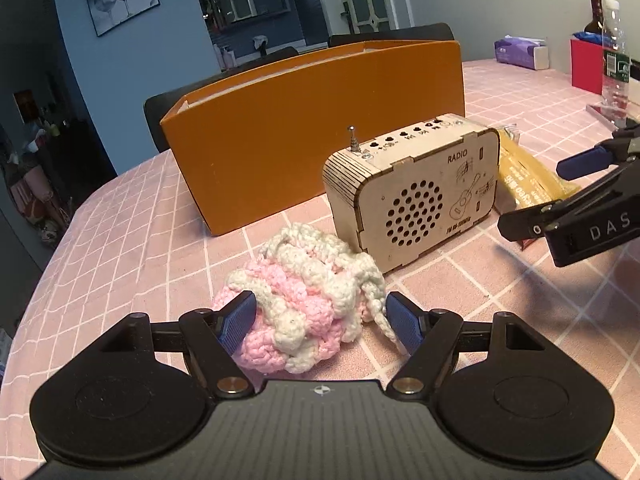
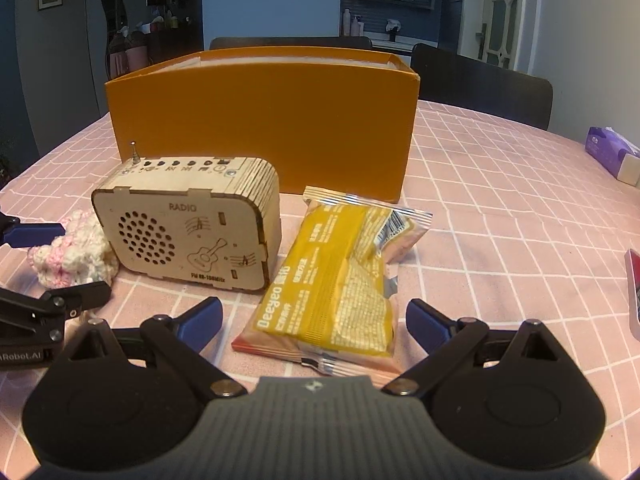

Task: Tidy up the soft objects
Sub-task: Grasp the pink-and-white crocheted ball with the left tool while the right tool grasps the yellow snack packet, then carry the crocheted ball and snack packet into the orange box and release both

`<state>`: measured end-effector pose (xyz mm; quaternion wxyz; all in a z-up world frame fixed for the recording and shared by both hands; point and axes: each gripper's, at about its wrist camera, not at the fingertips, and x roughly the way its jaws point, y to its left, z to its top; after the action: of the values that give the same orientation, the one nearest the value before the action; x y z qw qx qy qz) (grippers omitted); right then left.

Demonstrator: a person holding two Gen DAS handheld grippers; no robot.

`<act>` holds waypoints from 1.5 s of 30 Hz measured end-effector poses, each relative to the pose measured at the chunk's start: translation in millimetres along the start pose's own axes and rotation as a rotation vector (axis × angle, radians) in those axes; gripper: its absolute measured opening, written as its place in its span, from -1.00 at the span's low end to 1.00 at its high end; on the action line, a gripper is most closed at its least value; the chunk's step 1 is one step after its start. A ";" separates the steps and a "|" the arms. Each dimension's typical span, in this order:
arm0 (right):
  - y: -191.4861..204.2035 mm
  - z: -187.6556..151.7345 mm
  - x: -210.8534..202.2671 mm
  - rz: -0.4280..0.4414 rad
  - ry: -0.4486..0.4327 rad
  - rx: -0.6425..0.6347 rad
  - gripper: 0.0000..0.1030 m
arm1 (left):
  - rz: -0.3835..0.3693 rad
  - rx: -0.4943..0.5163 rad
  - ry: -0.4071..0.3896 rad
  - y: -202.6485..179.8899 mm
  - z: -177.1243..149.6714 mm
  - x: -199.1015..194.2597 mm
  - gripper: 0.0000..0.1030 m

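Observation:
A pink and white crochet piece (image 1: 304, 296) lies on the pink checked tablecloth (image 1: 140, 240), in front of a wooden radio (image 1: 416, 196). My left gripper (image 1: 322, 318) is open around it, with one blue pad touching its left side and the other beside its cord. In the right wrist view a yellow snack packet (image 2: 332, 284) lies flat to the right of the radio (image 2: 188, 232). My right gripper (image 2: 314, 320) is open, its fingers either side of the packet's near end. An open orange box (image 2: 260, 120) stands behind both items.
A purple tissue pack (image 1: 520, 54), a clear bottle (image 1: 614, 60) and a red box (image 1: 586, 64) stand at the table's far right. Dark chairs (image 2: 480, 80) line the far edge. A red-edged flat object (image 2: 634, 292) lies at the right.

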<state>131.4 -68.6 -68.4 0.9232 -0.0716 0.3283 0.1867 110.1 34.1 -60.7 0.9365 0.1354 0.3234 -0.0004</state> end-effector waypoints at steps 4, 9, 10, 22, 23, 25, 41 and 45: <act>-2.0 -2.6 4.9 -0.009 0.012 -0.003 0.62 | -0.011 -0.039 0.012 3.5 0.6 -0.3 0.47; -3.9 -7.4 0.3 -0.011 -0.001 -0.015 0.53 | 0.007 -0.063 0.017 4.9 -2.5 -4.8 0.04; -4.6 -9.1 -1.3 -0.012 -0.003 -0.015 0.51 | 0.022 -0.064 0.019 4.8 -3.6 -6.3 -0.10; -10.6 -35.4 -38.0 -0.048 -0.017 -0.036 0.31 | 0.001 -0.212 -0.007 9.5 -18.7 -34.5 -0.38; -10.0 -38.0 -41.4 -0.051 -0.018 -0.046 0.30 | -0.004 -0.220 -0.009 8.5 -19.8 -37.1 -0.38; -8.5 -43.2 -49.1 -0.054 -0.020 -0.067 0.28 | -0.008 -0.229 -0.013 5.4 -22.2 -42.8 -0.39; 3.3 -62.1 -116.9 -0.027 -0.105 -0.139 0.25 | -0.105 -0.270 -0.091 -20.0 -18.5 -88.2 -0.41; 2.1 -58.8 -133.3 -0.006 -0.137 -0.130 0.25 | -0.129 -0.274 -0.138 -21.1 -11.6 -103.5 -0.41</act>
<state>1.2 -121.4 -29.6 0.9374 -0.1192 0.2515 0.2091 19.3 7.7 -12.1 0.9642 -0.0152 0.2634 -0.0255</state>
